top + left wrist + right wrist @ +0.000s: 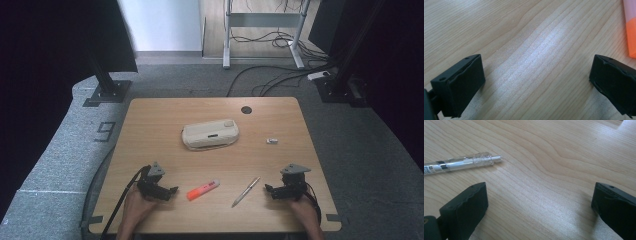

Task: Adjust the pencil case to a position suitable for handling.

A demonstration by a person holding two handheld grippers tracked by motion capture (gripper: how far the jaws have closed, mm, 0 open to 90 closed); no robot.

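Broadly, a light wooden table (150,125) with rounded corners takes up the middle of the high view, standing on grey carpet with black stands at either side and a tangle of cables on the floor beyond it. A small dark round cap (246,109) is set into its far edge.

Near the table's centre lies a cream-coloured, rounded oblong case (210,134), its long side running across the table, with a short dark mark on its top face.

Toward the near edge, the left gripper (171,190) rests low over the wood in the person's left hand (135,205), and the right gripper (268,188) does likewise in the right hand (302,206). Each gripper's own view shows its two black jaws spread wide apart with only bare wood grain between them.

Between the two grippers lie two writing tools, well apart from the case. An orange highlighter (202,190) with a paler pink cap sits just beside the left gripper, angled up to the right; its orange body shows at the upper right corner of the left gripper view. A slim pen (245,191) with a clear, silvery barrel lies nearer the right gripper, also slanted.

A tiny white object (271,141) sits alone right of the case; what it is cannot be told.
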